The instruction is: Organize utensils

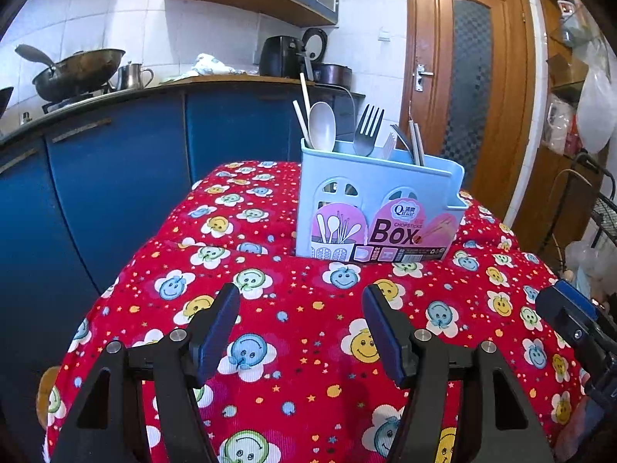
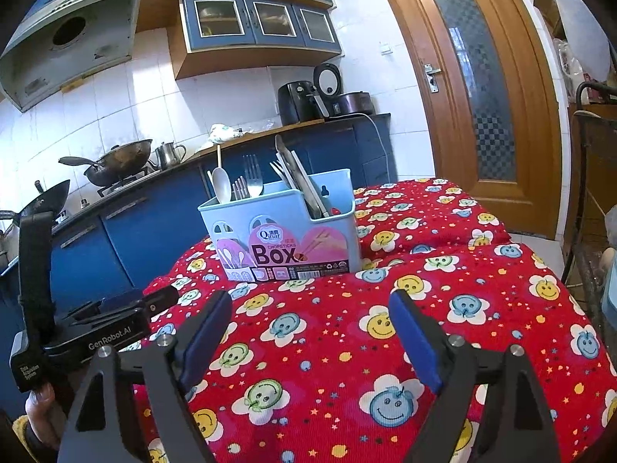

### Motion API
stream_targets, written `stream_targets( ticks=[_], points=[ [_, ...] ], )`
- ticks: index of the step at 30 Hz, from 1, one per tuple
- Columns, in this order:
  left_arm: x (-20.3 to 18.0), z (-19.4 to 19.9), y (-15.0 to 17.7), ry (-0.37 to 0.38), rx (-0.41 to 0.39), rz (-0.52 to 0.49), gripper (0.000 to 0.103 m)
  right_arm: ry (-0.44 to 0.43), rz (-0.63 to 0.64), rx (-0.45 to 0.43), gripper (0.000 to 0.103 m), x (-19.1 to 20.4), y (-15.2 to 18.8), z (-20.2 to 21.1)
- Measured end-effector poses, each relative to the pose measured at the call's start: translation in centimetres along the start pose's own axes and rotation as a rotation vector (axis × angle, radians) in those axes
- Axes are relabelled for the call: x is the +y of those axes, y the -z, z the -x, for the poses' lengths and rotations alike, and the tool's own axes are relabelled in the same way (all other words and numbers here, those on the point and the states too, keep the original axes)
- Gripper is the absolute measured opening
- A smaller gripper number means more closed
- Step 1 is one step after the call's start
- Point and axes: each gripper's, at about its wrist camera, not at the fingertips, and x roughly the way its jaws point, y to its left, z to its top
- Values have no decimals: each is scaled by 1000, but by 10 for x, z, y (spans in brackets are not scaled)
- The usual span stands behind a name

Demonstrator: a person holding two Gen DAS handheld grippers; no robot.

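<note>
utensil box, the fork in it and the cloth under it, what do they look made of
Utensil box: looks like moulded plastic, pale blue, smooth and slightly glossy, with cut-out arches in its wall.
Fork: likely metal, grey with a dull sheen on its tines.
Cloth: fabric, matte red with a smiley-flower print; fine ribs and soft folds show, possibly corduroy.

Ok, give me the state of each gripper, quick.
Left gripper: open, holding nothing, over the red smiley-flower tablecloth.
Right gripper: open, holding nothing.
</note>
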Motion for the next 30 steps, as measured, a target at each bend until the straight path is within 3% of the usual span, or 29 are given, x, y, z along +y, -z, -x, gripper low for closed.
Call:
stream_targets(
  ticks=[30],
  points=[
    [-1, 4, 0, -10, -20, -7, 67, -2, -6, 0, 85, -1, 0, 0]
  ],
)
